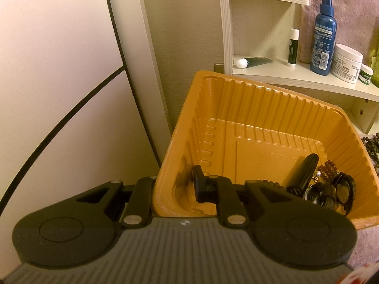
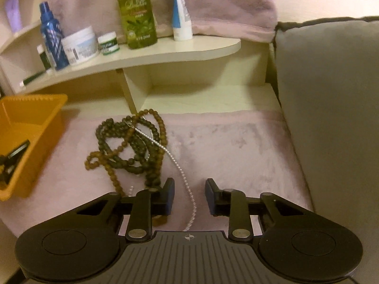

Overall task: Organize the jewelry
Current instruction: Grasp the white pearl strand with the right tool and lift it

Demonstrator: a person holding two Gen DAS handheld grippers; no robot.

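Observation:
An orange plastic tray (image 1: 236, 108) is held by its near-left wall in my left gripper (image 1: 176, 189); one finger is inside the tray, the other outside and hidden behind the wall. In the tray's right corner lie a black tube (image 1: 305, 172), brown beads (image 1: 329, 168) and round black pieces (image 1: 341, 189). In the right wrist view the tray (image 2: 35, 127) sits at the left. A tangle of dark and brown bead necklaces (image 2: 132, 142) lies on the pink cloth (image 2: 236, 146). My right gripper (image 2: 189, 196) is open, with a silver bead chain (image 2: 187, 189) running between its fingers.
A cream shelf unit (image 2: 165, 49) behind holds a blue spray bottle (image 1: 323, 35), a white cream jar (image 1: 347, 62), a green bottle (image 2: 136, 11) and tubes. A grey cushion (image 2: 331, 106) stands at the right. A cream wall panel (image 1: 59, 82) is on the left.

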